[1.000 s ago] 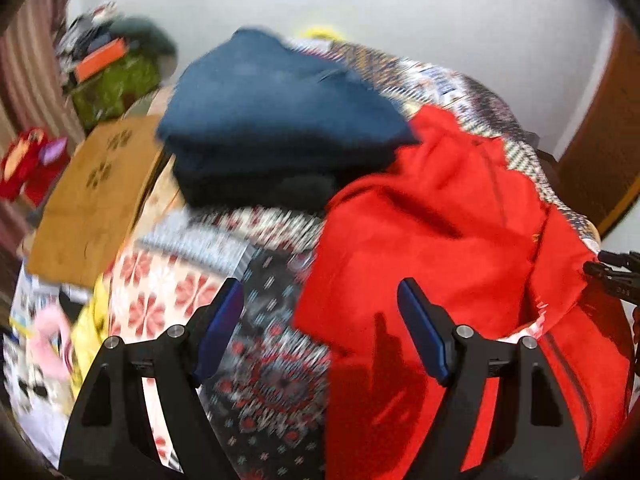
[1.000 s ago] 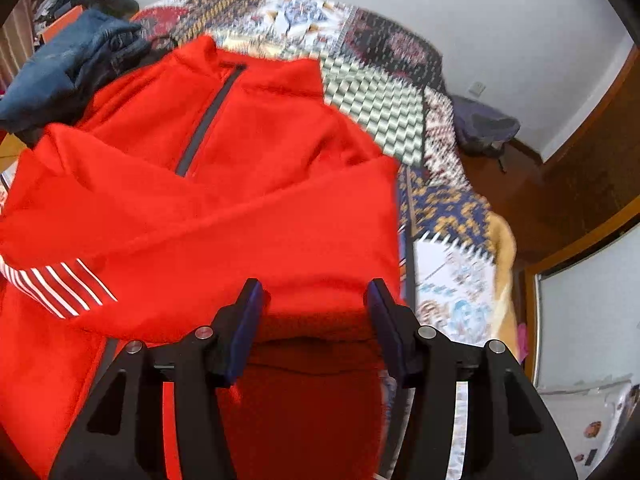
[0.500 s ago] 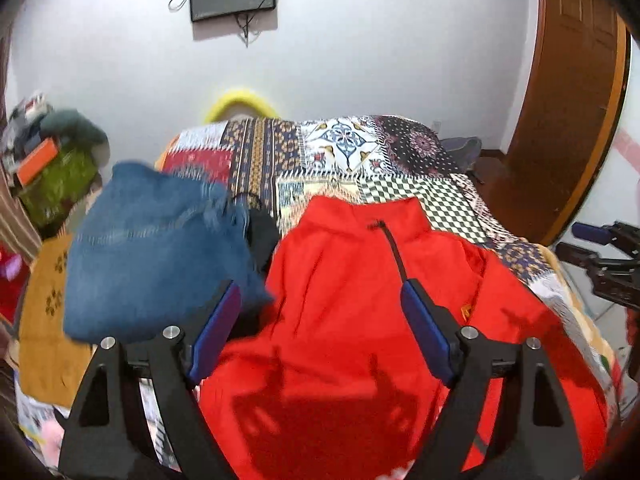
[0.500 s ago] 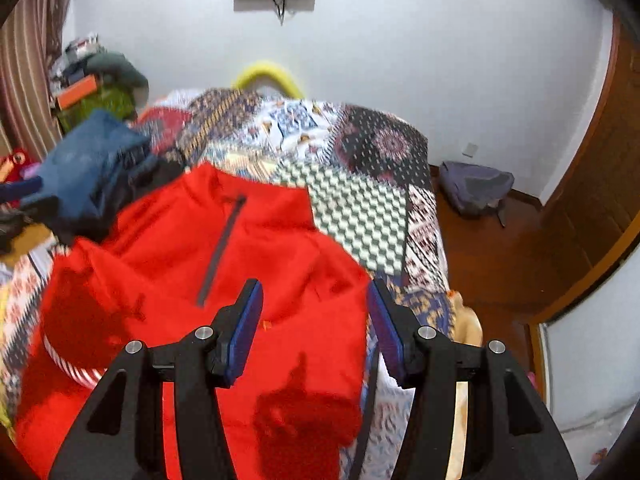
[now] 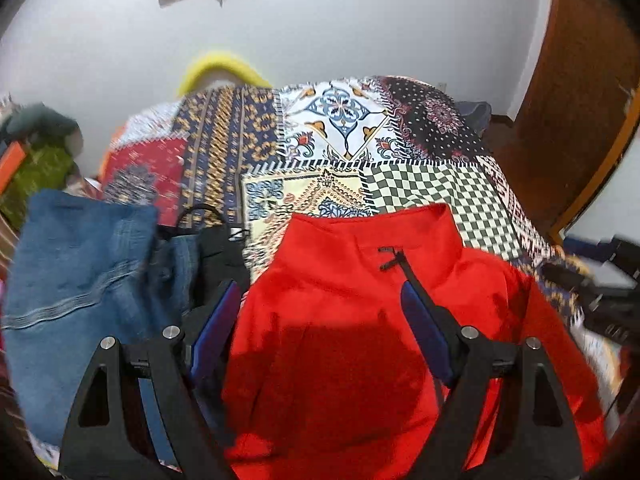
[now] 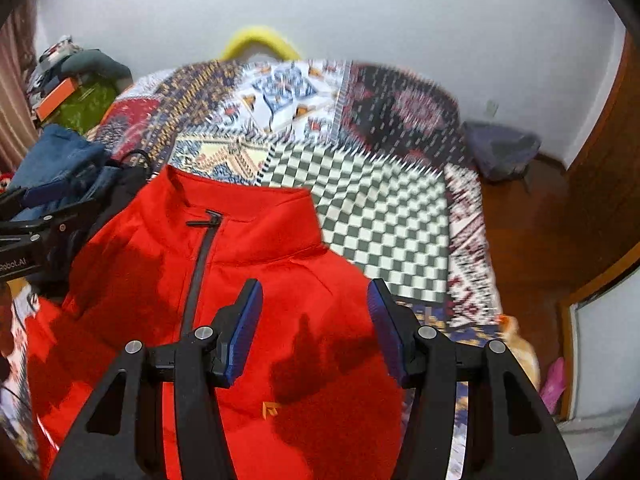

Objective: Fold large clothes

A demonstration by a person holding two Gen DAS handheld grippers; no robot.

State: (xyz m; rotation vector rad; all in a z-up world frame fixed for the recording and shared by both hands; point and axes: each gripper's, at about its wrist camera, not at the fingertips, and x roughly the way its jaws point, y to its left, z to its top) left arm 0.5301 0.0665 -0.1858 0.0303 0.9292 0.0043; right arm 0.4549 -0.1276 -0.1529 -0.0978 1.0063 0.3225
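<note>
red jacket (image 5: pixel 340 320): hem cut off below | patchwork bedspread (image 6: pixel 380 208): motion-blurred | right gripper (image 5: pixel 600 280): blurred at edge

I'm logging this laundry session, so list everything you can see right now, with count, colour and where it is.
jacket: one, red with a dark zip, lying flat on the bed nearest the cameras, collar toward the wall
jeans: one folded pile, blue denim, left of the jacket
black garment: one, between the jeans and the jacket
bedspread: one, patchwork of many patterns, covering the bed
yellow hoop: one, behind the bed at the wall
bag: one, grey-blue, on the floor right of the bed
clutter pile: green, orange and grey items, far left
wooden door: one, brown, right side
left tongs: black with blue pads, open above the jacket
right tongs: the same, open above the jacket
</note>
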